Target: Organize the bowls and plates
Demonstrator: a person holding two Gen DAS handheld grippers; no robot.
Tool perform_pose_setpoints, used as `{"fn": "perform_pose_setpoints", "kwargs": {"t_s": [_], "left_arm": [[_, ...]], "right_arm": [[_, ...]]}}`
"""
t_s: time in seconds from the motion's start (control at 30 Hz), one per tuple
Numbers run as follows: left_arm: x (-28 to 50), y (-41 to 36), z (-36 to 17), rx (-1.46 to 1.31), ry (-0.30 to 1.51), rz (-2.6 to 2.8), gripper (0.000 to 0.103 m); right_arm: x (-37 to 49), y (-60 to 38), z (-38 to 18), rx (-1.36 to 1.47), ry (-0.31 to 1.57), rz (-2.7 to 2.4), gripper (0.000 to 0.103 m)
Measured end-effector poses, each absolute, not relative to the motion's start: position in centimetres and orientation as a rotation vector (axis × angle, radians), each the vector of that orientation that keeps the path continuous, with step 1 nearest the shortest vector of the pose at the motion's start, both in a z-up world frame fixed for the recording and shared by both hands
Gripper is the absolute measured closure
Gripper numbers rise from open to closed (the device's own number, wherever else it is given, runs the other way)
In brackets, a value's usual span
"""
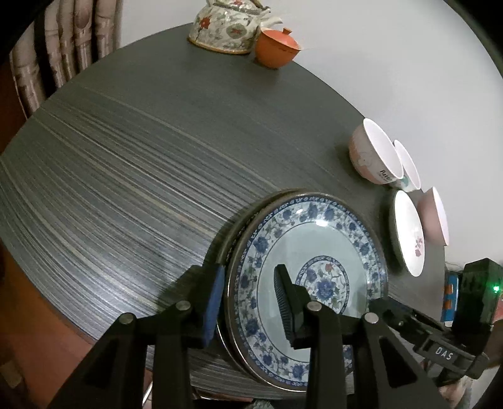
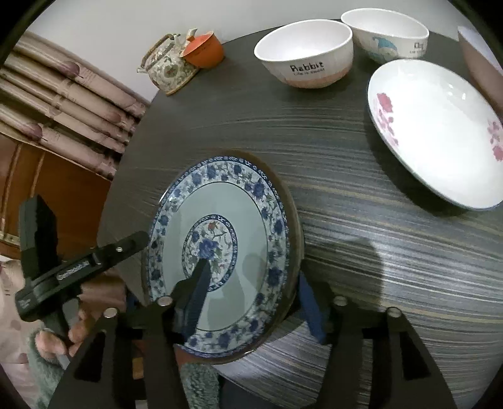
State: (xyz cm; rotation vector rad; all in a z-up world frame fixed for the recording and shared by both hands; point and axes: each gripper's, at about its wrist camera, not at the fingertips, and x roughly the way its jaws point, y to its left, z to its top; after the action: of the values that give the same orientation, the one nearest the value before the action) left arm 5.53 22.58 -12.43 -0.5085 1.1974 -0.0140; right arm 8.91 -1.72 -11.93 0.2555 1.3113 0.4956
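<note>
Left wrist view: the left gripper (image 1: 251,302) pinches the blue flowered plate (image 1: 314,239) at the table's (image 1: 110,188) near edge. The right gripper (image 2: 251,302) pinches it too. Bowls (image 2: 303,53) sit far right; bare table lies left.

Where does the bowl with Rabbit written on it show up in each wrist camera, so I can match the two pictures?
Left wrist: the Rabbit bowl sits at the right edge, seen side-on, above the blue floral plate.
Right wrist: the Rabbit bowl sits top centre, its lettering facing the camera.
Shared landmark: the floral teapot touching the orange lidded cup at the table's far edge.
</note>
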Motion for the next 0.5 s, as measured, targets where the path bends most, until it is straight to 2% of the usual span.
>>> {"fn": "perform_pose_setpoints", "kwargs": {"t_s": [0.17,0.5], "left_arm": [[5.3,21.9,-11.4,-0.430,1.142,0.020,0.069],[5.1,22.6,-11.0,-0.467,1.114,0.037,0.069]], "right_arm": [[8.8,-1.2,-12.6,0.213,1.333,0.483,0.045],[8.5,1.0,-12.5,0.094,1.314,0.477,0.036]]}}
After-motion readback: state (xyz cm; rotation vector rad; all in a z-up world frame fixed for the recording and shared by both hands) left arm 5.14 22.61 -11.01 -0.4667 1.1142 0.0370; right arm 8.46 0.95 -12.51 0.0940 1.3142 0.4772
